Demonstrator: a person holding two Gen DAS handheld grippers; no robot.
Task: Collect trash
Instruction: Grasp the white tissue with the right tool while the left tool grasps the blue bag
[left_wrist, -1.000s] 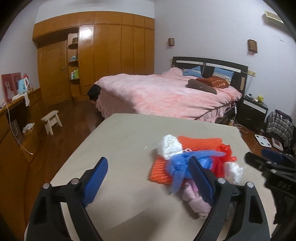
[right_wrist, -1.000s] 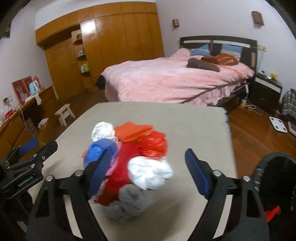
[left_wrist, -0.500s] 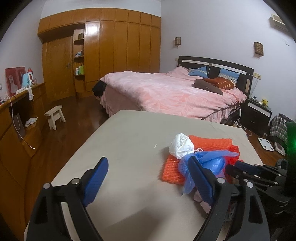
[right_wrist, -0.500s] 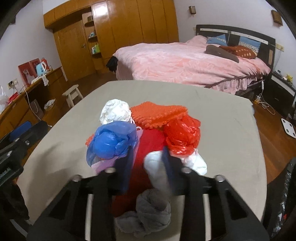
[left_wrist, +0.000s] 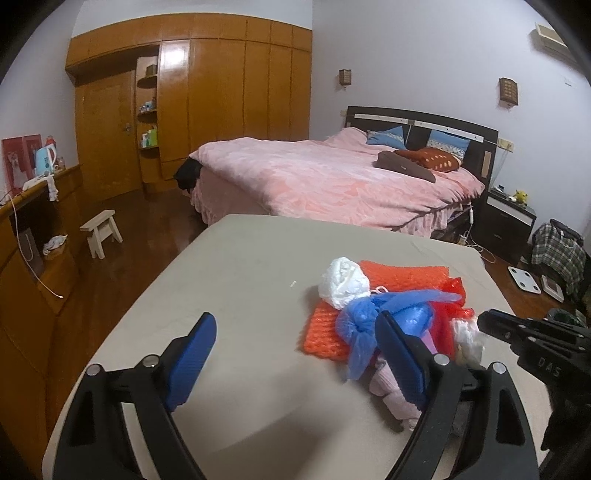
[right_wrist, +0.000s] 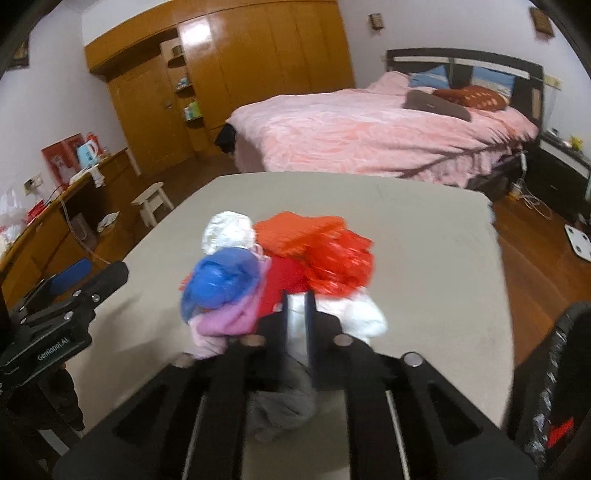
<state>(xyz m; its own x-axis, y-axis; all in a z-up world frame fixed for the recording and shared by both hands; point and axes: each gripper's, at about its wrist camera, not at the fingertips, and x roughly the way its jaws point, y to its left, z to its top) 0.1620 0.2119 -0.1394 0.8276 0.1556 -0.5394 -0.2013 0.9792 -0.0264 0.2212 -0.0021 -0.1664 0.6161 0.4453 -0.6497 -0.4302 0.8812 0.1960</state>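
Observation:
A heap of trash lies on the beige table (left_wrist: 236, 280): a white wad (left_wrist: 343, 282), orange mesh (left_wrist: 402, 275), a blue bag (left_wrist: 369, 317), a red bag (right_wrist: 340, 266), pink cloth (right_wrist: 229, 319) and a grey wad (right_wrist: 284, 406). My right gripper (right_wrist: 297, 301) reaches into the near side of the heap. A crumpled white bag (right_wrist: 364, 317) is pinched between its narrow pads, and the jaws are opening slightly. My left gripper (left_wrist: 294, 318) stands wide open just left of the heap, with nothing but bare table between its fingers. The right gripper's tip (left_wrist: 489, 321) shows in the left wrist view.
A black bin (right_wrist: 554, 387) with a dark liner stands at the table's right edge. Beyond the table are a pink bed (left_wrist: 332, 181), a small stool (left_wrist: 103, 230) and a wooden wardrobe (left_wrist: 221, 99). A low wooden counter (left_wrist: 29, 229) runs along the left.
The right gripper went from wide open over the heap to closed on the white bag, pushing in closer. The left gripper stayed open and nearly still.

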